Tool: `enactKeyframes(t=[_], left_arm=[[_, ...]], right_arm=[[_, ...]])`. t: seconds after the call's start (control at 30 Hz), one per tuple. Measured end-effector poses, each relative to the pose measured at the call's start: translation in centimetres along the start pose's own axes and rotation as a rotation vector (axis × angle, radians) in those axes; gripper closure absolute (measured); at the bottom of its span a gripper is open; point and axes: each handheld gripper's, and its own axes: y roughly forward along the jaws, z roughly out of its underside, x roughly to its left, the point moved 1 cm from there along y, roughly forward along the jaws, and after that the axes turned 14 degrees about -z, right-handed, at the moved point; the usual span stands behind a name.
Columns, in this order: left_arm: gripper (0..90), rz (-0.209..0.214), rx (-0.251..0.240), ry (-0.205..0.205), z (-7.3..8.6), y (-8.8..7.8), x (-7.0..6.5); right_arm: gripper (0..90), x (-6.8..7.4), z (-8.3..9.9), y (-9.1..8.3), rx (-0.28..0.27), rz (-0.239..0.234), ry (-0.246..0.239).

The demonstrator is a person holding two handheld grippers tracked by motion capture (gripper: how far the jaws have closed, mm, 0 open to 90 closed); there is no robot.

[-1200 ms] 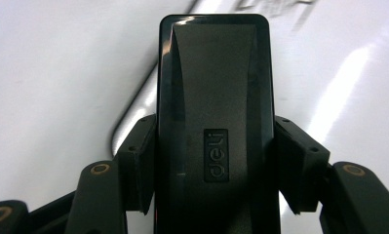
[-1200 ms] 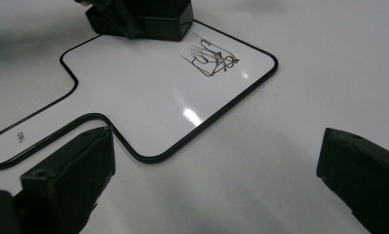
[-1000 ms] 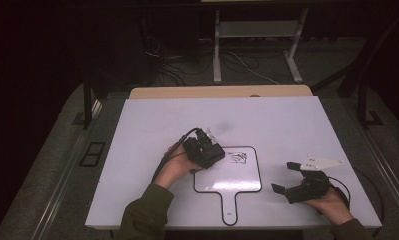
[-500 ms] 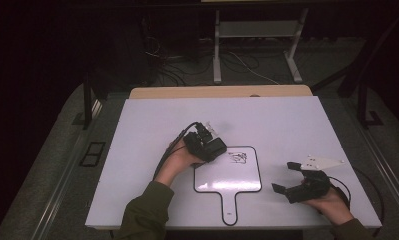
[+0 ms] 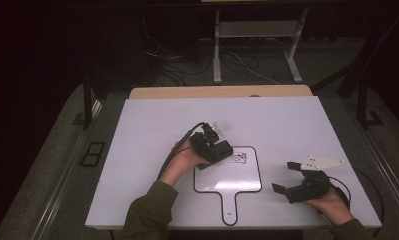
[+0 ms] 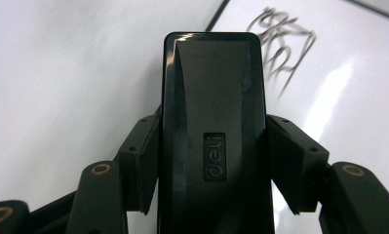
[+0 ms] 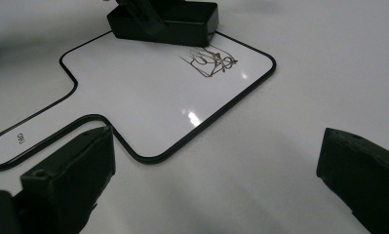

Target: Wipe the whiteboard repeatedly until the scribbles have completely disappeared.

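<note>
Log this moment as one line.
left gripper: shut on eraser | eraser: on whiteboard, beside scribble | right gripper: open, empty

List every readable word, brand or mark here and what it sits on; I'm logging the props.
"deli": embossed on the black eraser clamped in the left gripper.
Small print on the whiteboard's handle: too small to read, possibly the same brand.
Scribble on the whiteboard: loose pen strokes, no legible word.

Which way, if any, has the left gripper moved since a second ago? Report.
Yes, slightly: the left gripper, shut on the eraser, edged right toward the whiteboard's scribble.
</note>
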Motion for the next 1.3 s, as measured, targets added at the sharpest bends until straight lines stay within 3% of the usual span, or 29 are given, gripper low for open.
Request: enactKeyframes(t=[0.1, 0.13, 0.3, 0.5, 0.57, 0.63, 0.7, 0.77, 0.83, 0.87, 1.07, 1.1, 1.3], left_arm=[[39.9, 0.014, 0.004, 0.031, -1.0, 0.4, -0.9], [39.9, 0.013, -0.002, 0.062, -1.5, 0.5, -1.1], [39.9, 0.032, -0.019, 0.084, -3.0, 1.2, -2.6], [39.9, 0.03, -0.013, 0.122, -4.4, 1.8, -3.2], [39.9, 0.026, -0.021, 0.097, -4.7, 2.1, -3.3], [39.9, 0.02, -0.011, 0.111, -4.8, 2.1, -2.9], [39.9, 0.014, -0.013, 0.074, -4.6, 2.2, -2.6], [39.9, 0.003, 0.009, 0.103, -4.5, 2.1, -1.8], [39.8, -0.01, 0.013, 0.073, -4.1, 2.0, -1.5], [39.8, -0.019, 0.021, 0.088, -3.9, 1.9, -1.1], [39.8, -0.048, 0.03, 0.04, -2.5, 1.4, 0.3], [39.8, -0.05, 0.028, 0.027, -2.3, 1.4, 0.4], [39.8, -0.049, 0.028, 0.038, -2.9, 1.6, 0.1]], right_arm=[[0.0, 0.0, 0.0, 0.0, -0.001, -0.001, -0.001], [0.0, 0.0, 0.0, 0.0, -0.001, -0.001, -0.003], [0.0, 0.0, 0.0, -0.1, -0.002, -0.001, 0.001], [0.0, -0.1, 0.0, 0.0, 0.0, -0.002, -0.002], [0.0, -0.1, 0.0, 0.0, 0.0, -0.003, -0.001], [0.0, -0.1, 0.0, -0.1, -0.001, -0.001, 0.001], [0.0, -0.1, 0.1, -0.1, -0.004, 0.0, 0.0], [0.0, -0.1, 0.1, -0.2, -0.004, 0.0, 0.002], [0.0, -0.1, 0.1, -0.2, -0.003, 0.0, 0.0], [0.0, -0.1, 0.1, -0.2, -0.004, 0.0, 0.002], [0.0, -0.1, 0.1, -0.1, 0.0, 0.0, 0.001], [0.0, -0.1, 0.1, -0.1, 0.001, -0.001, 0.001], [0.0, 0.0, 0.1, 0.1, 0.006, -0.002, 0.0]])
